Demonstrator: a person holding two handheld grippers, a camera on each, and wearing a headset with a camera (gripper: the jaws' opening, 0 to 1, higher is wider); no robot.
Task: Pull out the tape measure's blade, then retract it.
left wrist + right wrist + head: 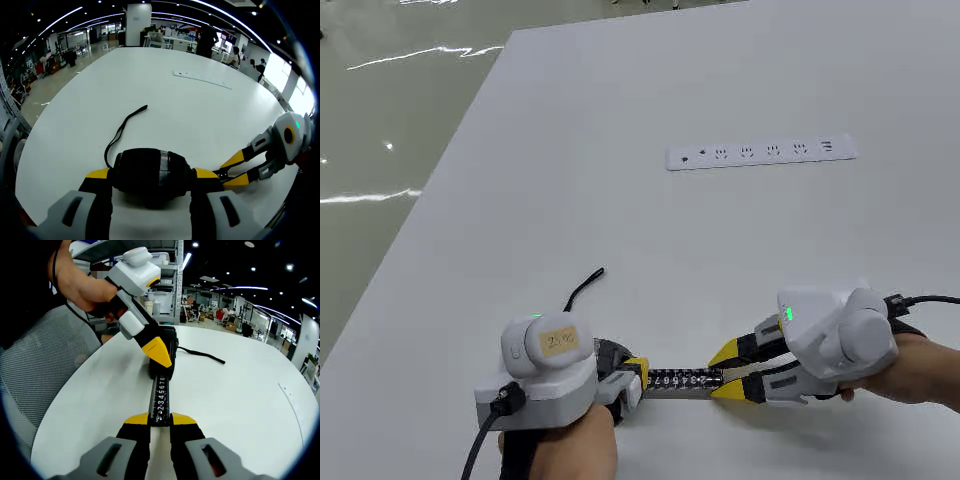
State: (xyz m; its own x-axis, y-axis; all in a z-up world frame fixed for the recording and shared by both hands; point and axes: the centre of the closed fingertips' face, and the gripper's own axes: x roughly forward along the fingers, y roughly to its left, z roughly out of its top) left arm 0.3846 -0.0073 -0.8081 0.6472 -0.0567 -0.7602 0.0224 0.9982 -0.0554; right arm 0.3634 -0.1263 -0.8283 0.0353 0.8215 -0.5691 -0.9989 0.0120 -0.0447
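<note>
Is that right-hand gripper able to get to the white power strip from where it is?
Probably, but not right now: bare table lies between the right gripper and the power strip, yet its jaws are clamped on the tape blade.

The tape measure (150, 170) is black with a black strap (122, 131); its blade (160, 401) is black with white numbers. The left gripper (630, 382) and right gripper (160, 420) are white and grey with yellow-tipped jaws. The bench (620, 150) and power strip (760, 152) are white.
</note>
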